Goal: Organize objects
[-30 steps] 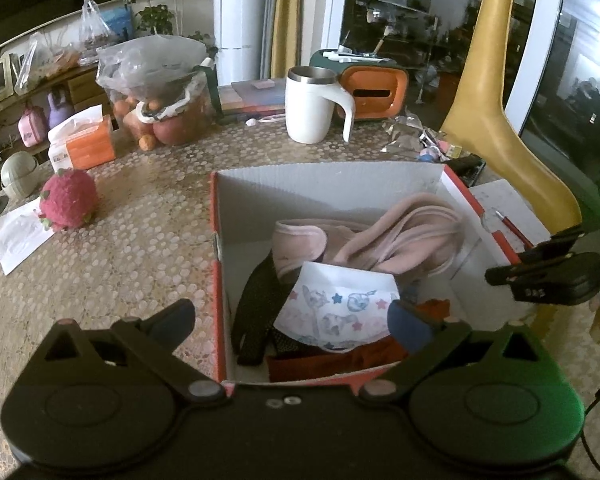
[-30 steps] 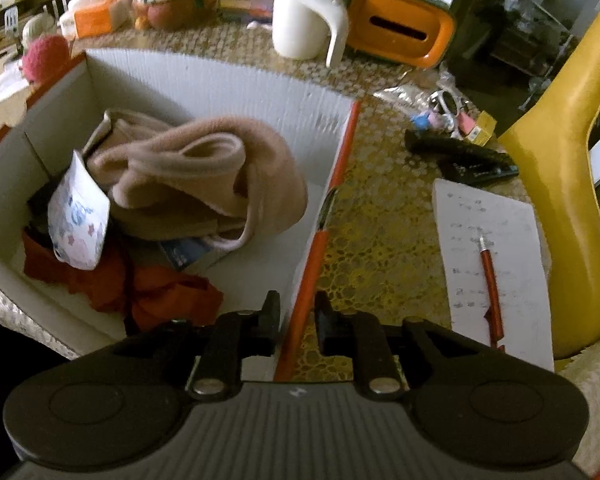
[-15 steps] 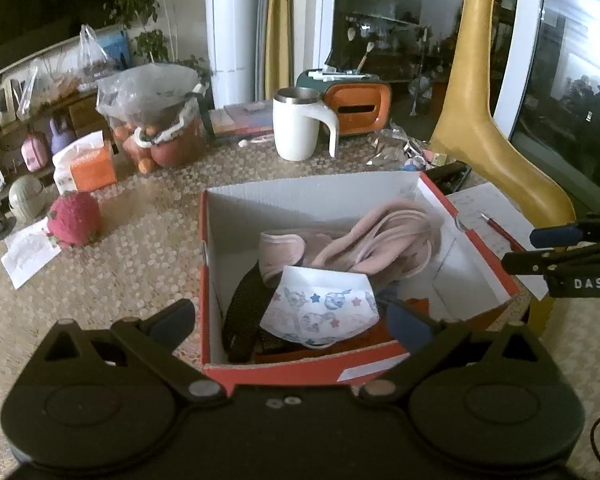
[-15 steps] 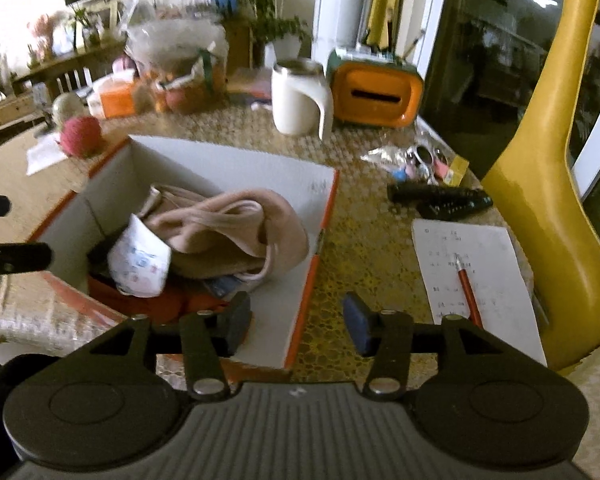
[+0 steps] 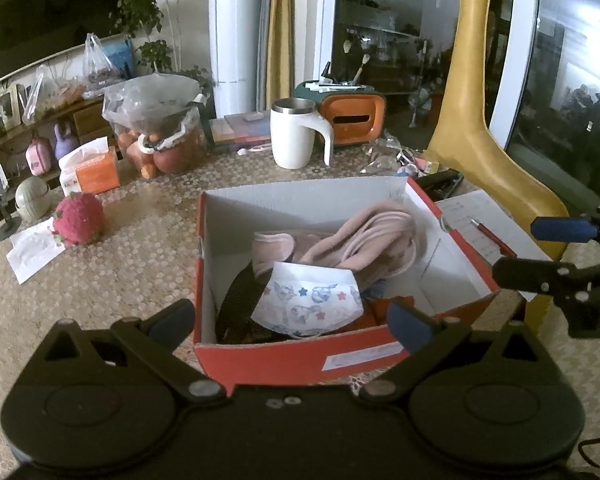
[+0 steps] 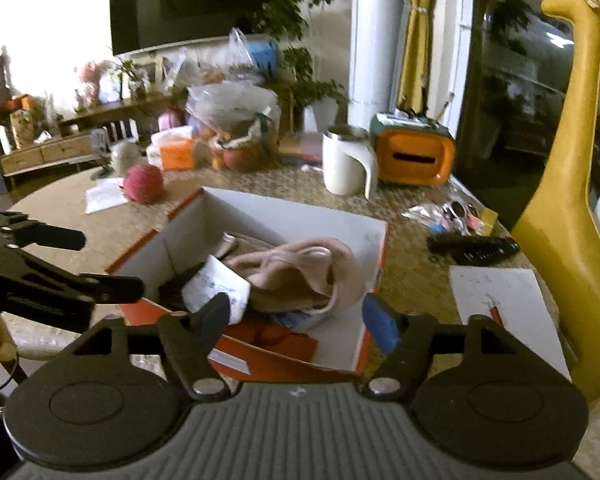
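A red cardboard box (image 5: 300, 356) with white inner walls sits on the patterned table, also in the right wrist view (image 6: 260, 354). In it lie a pink fleece cloth (image 5: 364, 236), a white printed face mask (image 5: 312, 304), a black item (image 5: 236, 304) and orange cloth (image 6: 276, 338). My left gripper (image 5: 290, 322) is open and empty, held back above the box's near wall. My right gripper (image 6: 300, 320) is open and empty, above the box's near right corner; it also shows in the left wrist view (image 5: 540, 252).
A white mug (image 5: 296, 134), an orange and green box (image 5: 350, 120), a bag of fruit (image 5: 160, 128), a tissue box (image 5: 92, 168) and a red knitted ball (image 5: 78, 218) stand behind the box. A paper sheet with a red pen (image 6: 500, 304), remotes (image 6: 476, 246) and a yellow giraffe (image 6: 568, 200) are at right.
Both grippers have pulled back and up from the box. The right gripper, shut on the box's right wall a second ago, has opened and let go.
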Tool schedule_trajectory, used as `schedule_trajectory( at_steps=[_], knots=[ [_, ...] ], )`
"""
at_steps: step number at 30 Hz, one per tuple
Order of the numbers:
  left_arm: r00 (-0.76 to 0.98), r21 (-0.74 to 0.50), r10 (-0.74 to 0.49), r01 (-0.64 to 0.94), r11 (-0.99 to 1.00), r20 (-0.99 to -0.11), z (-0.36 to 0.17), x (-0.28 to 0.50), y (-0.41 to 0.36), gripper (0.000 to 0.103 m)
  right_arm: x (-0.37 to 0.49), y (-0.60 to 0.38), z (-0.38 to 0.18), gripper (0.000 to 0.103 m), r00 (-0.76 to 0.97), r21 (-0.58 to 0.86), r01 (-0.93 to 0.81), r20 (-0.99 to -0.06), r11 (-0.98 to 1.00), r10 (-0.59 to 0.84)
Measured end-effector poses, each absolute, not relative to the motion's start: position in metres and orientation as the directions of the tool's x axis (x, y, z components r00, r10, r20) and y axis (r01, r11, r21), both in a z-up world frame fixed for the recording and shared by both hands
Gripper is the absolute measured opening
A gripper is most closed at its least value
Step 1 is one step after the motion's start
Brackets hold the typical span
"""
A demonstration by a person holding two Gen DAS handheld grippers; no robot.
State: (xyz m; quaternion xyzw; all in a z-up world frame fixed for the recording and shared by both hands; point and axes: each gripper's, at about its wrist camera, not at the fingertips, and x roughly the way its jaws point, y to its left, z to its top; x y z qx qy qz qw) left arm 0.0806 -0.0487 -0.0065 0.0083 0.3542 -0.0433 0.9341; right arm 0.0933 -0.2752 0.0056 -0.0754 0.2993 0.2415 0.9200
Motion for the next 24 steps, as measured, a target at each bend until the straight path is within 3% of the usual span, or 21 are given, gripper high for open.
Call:
schedule_trajectory(
  at_steps=[3,24],
  knots=[
    [0.745,-0.024,-0.088,0.096,0.995,-0.661,-0.0068,0.0786,-0.049,0.102,0.0886,-0.274,0.004,0.084,0.709,0.009,-0.494,-0.575,0.869,0.408],
    [0.743,-0.03,-0.094,0.099,0.995,-0.662,-0.0134,0.0767,-0.0481,0.102,0.0821,-0.2812,-0.0035,0.087,0.709,0.076,-0.471,-0.56,0.879,0.428]
  ],
)
